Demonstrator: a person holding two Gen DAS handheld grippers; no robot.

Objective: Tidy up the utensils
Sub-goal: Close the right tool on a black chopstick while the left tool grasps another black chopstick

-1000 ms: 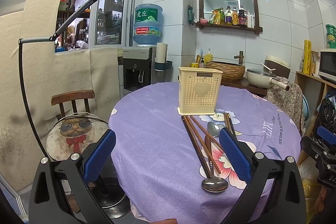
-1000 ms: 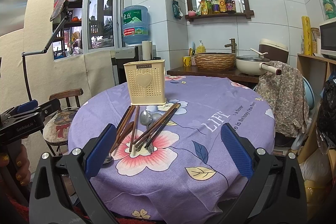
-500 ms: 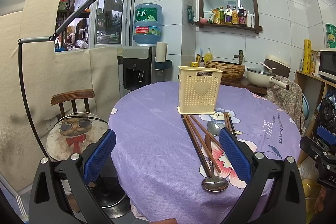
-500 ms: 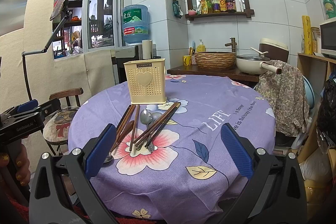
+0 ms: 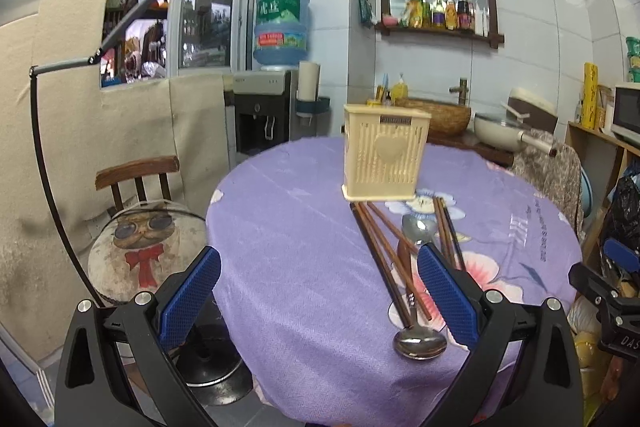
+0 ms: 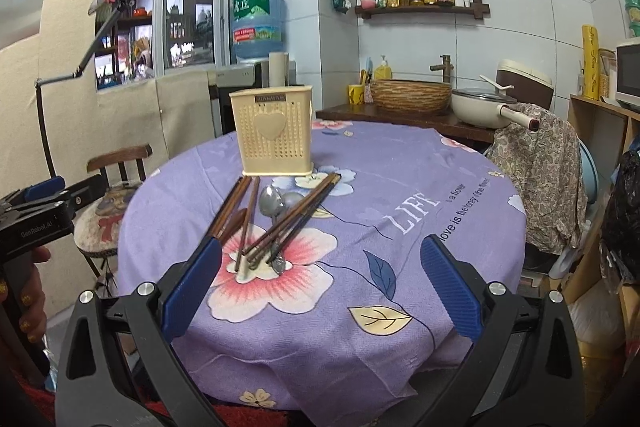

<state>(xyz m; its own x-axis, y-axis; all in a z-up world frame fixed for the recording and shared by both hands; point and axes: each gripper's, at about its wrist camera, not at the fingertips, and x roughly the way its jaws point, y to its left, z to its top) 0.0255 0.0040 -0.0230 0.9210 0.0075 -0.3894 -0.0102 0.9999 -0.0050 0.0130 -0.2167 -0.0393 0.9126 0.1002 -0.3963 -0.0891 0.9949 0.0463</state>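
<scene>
A cream utensil holder (image 5: 385,155) (image 6: 275,131) with a heart on its front stands upright on the round table with a purple floral cloth (image 5: 296,251) (image 6: 400,235). In front of it lie several brown chopsticks (image 5: 380,259) (image 6: 240,203) and metal spoons (image 5: 420,343) (image 6: 271,203), loosely piled. My left gripper (image 5: 318,301) is open and empty, low at the table's near left edge. My right gripper (image 6: 320,291) is open and empty, above the near edge, with the utensils just beyond its left finger (image 6: 192,291).
A wooden chair with a cat cushion (image 5: 144,243) stands left of the table. A water dispenser (image 5: 276,99) is behind. A counter with a basket (image 6: 410,93) and pot (image 6: 480,107) is at the back right. A draped chair (image 6: 536,171) stands at the right.
The left gripper's view has shifted slightly, and its image is a little blurred by motion. Both grippers stay open and the utensils have not moved.
</scene>
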